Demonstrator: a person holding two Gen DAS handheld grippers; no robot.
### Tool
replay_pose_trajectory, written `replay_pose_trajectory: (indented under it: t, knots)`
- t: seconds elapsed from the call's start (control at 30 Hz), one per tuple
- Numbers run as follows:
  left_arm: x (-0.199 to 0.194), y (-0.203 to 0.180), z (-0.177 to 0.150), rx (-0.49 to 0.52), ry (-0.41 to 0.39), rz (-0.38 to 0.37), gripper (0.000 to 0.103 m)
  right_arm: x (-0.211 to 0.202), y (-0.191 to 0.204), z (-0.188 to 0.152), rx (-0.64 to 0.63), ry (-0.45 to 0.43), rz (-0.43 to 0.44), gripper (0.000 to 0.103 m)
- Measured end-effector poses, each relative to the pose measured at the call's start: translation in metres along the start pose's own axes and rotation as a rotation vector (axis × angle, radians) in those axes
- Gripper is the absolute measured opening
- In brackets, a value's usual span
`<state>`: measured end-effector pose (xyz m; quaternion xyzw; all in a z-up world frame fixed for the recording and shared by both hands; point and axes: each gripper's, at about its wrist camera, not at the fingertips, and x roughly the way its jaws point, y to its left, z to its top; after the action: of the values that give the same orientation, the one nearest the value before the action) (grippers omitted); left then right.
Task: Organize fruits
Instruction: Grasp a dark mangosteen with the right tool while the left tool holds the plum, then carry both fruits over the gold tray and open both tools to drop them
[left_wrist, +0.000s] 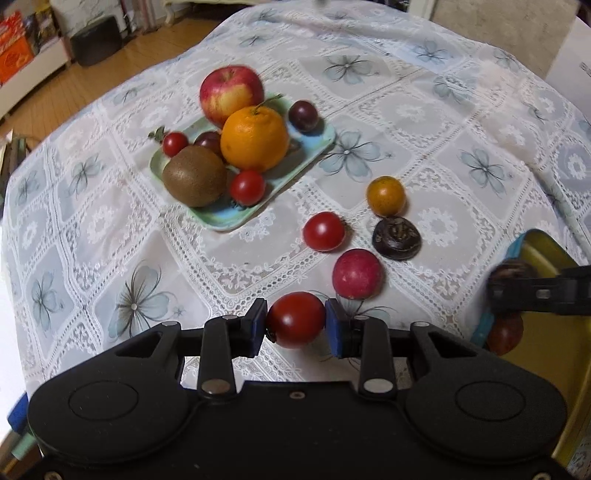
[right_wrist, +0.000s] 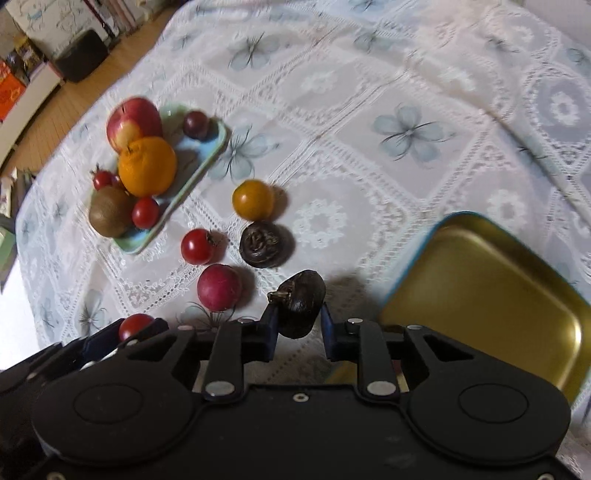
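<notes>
Both grippers loaded beside the gold tin
Right gripper (right_wrist: 295, 325) pinches a water chestnut (right_wrist: 300, 308); gold tin (right_wrist: 480, 295) lies just rightward; left gripper (left_wrist: 295, 325) clamps a cherry tomato (left_wrist: 295, 319)

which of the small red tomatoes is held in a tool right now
The small red tomato pinched between the left tool's blue pads; the other tomatoes lie loose on the lace tablecloth or on the green tray.
</notes>
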<state>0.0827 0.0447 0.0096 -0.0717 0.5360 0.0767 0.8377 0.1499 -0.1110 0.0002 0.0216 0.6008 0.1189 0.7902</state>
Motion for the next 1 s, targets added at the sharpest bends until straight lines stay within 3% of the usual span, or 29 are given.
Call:
replay_pose_trajectory:
  t: [0.27,0.67,0.83,0.9,1.0]
  knots:
    - [-0.032,-0.028,-0.017,0.063,-0.044,-0.057,0.042,-0.052,-0.06,-0.03,0.126,-0.055,-0.005,0.024]
    - [-0.063,-0.123,-0.053,0.227,-0.028,-0.138,0.042,-0.079,-0.154,-0.073,0.345,-0.066,-0.118,0.024]
    - [-0.059,-0.155,-0.063,0.267,0.004,-0.124,0.042,-0.075,-0.167,-0.081,0.348,-0.054,-0.134,0.02]
    - [-0.055,-0.163,-0.067,0.273,0.019,-0.109,0.042,-0.074,-0.172,-0.082,0.349,-0.047,-0.114,0.003]
    - [-0.049,-0.172,-0.071,0.277,0.04,-0.086,0.042,-0.077,-0.18,-0.084,0.347,-0.04,-0.07,0.002]
